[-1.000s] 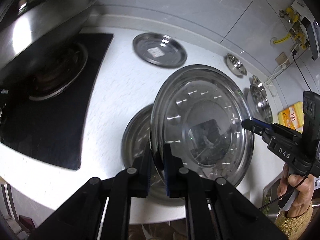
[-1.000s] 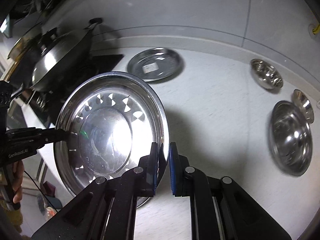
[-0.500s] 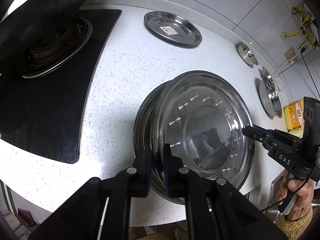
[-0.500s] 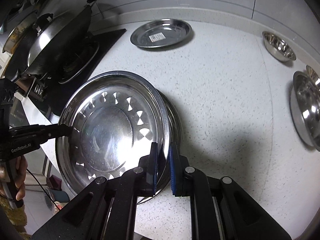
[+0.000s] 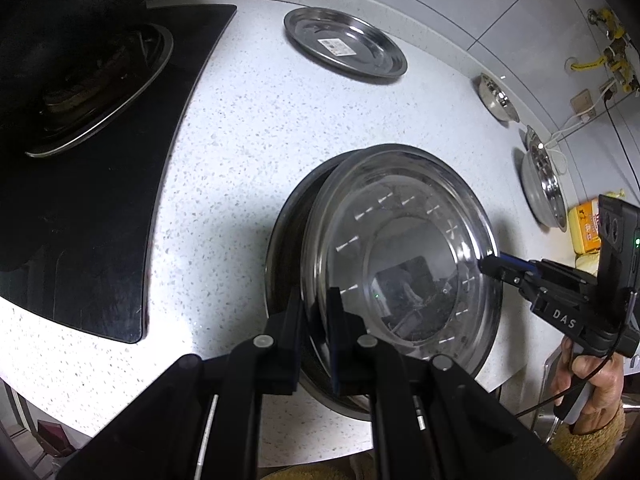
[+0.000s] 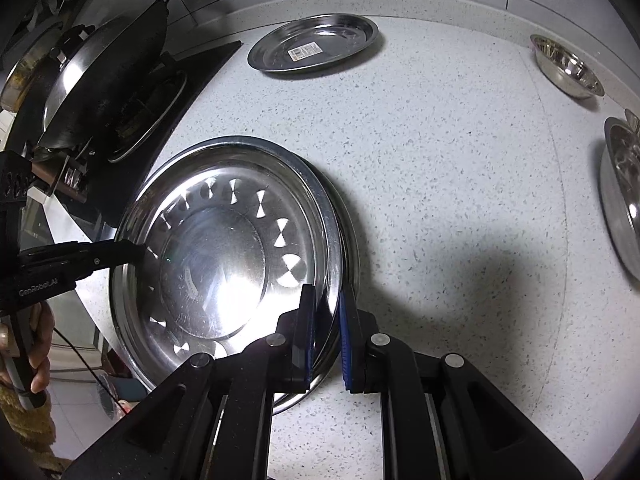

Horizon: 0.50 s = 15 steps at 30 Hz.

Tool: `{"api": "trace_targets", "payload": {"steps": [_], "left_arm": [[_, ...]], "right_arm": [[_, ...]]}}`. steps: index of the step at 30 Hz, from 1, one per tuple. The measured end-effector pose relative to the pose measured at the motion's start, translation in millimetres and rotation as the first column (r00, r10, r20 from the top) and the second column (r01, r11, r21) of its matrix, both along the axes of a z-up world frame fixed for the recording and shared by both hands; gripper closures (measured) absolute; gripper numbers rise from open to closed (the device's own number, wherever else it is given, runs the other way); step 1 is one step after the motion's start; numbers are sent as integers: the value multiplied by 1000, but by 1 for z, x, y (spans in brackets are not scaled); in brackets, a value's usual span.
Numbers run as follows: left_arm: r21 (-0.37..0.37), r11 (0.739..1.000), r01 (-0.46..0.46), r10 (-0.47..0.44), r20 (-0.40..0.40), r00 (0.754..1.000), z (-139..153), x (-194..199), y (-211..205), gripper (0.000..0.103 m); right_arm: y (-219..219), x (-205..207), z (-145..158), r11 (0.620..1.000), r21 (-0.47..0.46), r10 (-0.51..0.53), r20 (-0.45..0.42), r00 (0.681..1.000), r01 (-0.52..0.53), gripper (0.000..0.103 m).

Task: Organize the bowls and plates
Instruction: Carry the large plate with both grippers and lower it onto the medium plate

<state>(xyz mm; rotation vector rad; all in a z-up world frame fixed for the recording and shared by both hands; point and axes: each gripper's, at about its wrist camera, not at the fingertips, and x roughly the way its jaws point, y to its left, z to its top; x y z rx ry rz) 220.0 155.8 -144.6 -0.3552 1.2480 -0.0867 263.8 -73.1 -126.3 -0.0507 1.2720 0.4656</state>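
Observation:
A large steel plate (image 5: 400, 248) (image 6: 224, 248) is held by both grippers at opposite rims, just over a second steel plate (image 5: 286, 236) (image 6: 350, 240) that lies on the speckled white counter (image 6: 440, 184). My left gripper (image 5: 316, 316) is shut on its near rim in the left wrist view. My right gripper (image 6: 326, 320) is shut on its rim in the right wrist view. Each gripper shows in the other view: the right (image 5: 486, 266), the left (image 6: 136, 252).
A smaller steel plate with a label (image 5: 344, 46) (image 6: 312, 46) lies at the back. A small bowl (image 5: 498, 98) (image 6: 568, 66) and a larger bowl (image 5: 544, 184) (image 6: 622, 192) sit to the right. A black hob with a wok (image 5: 80, 80) (image 6: 104, 80) is left. The counter's front edge is close.
Both grippers have lowered the held plate from well above the counter down onto the plate lying there, and tilted it flatter. Both stay shut on its rim.

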Motion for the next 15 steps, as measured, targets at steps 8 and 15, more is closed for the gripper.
{"api": "trace_targets", "payload": {"steps": [8, 15], "left_arm": [[30, 999, 30, -29, -9, 1000, -5, -2, 1, 94], [90, 995, 38, -43, 52, 998, 9, -4, 5, 92]], "right_arm": [[7, -1, -3, 999, -16, 39, 6, 999, -39, 92], [9, -6, 0, 999, -39, 36, 39, 999, -34, 89]]}}
